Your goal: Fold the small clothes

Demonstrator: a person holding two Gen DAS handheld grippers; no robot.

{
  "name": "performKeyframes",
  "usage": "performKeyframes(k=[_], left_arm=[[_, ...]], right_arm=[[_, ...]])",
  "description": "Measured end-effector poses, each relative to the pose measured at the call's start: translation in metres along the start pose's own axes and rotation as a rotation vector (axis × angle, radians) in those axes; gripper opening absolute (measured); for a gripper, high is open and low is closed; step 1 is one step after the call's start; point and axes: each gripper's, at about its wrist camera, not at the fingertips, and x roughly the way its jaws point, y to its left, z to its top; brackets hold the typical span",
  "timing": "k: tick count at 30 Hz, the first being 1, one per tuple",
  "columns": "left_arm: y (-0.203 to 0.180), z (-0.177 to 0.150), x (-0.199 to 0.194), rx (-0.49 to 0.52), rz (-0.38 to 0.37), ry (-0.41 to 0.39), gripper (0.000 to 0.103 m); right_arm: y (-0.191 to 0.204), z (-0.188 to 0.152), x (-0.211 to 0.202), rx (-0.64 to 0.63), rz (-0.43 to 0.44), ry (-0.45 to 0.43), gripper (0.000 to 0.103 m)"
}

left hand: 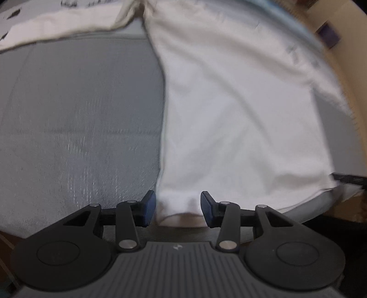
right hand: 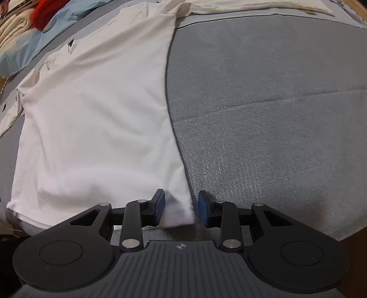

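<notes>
A white T-shirt (left hand: pixel 240 114) lies flat on a grey bed surface (left hand: pixel 80 114). In the left wrist view it fills the right half, and its near hem corner sits between the blue pads of my left gripper (left hand: pixel 178 209). The jaws stand apart and do not press the cloth. The right wrist view has the same shirt (right hand: pixel 96 119) on the left, with its other near corner between the pads of my right gripper (right hand: pixel 181 208). That gripper is open too, with a slim gap showing beside the right pad (right hand: pixel 203 212).
A cream garment (left hand: pixel 68 23) lies spread along the far edge, also seen as cream cloth (right hand: pixel 252 6). Light-blue bedding (right hand: pixel 23 45) and a red item (right hand: pixel 45 9) sit at the far left. Bare grey surface (right hand: pixel 275 103) lies beside the shirt. A dark narrow object (left hand: pixel 348 178) pokes in by the hem.
</notes>
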Motion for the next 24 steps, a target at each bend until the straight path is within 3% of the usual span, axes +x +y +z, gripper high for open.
performKeyframes(k=[4,5,6,7,10,13,15,17,20,24], left_arm=[[-0.007,0.005,0.013,0.041,0.02,0.049,0.043],[-0.008,0.005,0.016,0.06,0.036,0.06,0.032],[-0.008,0.002,0.018,0.078,0.048,0.068,0.013],[-0.008,0.0,0.018,0.09,0.054,0.071,0.008],[-0.002,-0.003,-0.004,0.051,0.008,-0.01,0.007],[0.003,-0.007,-0.034,0.03,-0.055,-0.097,0.007],[0.004,-0.01,-0.036,0.055,-0.014,-0.079,0.007],[-0.001,-0.012,-0.025,0.102,0.041,-0.014,0.007],[-0.016,-0.015,-0.014,0.201,0.079,0.05,0.007],[-0.029,-0.018,-0.01,0.265,0.097,0.082,0.007]], right_arm=[[0.004,0.0,0.003,-0.037,-0.014,-0.003,0.03],[0.007,0.001,0.003,-0.049,-0.016,-0.004,0.023],[0.008,0.001,0.002,-0.061,-0.008,-0.001,0.007],[0.008,0.001,0.002,-0.065,0.003,0.001,0.006],[0.004,0.005,-0.016,-0.032,0.051,-0.063,0.005],[-0.012,0.011,-0.052,0.082,0.195,-0.183,0.005],[-0.016,0.011,-0.063,0.074,0.19,-0.206,0.004],[-0.017,0.009,-0.057,0.05,0.139,-0.155,0.004],[-0.016,0.003,-0.032,0.002,0.046,-0.011,0.004],[-0.01,0.003,-0.026,-0.055,-0.018,0.025,0.004]])
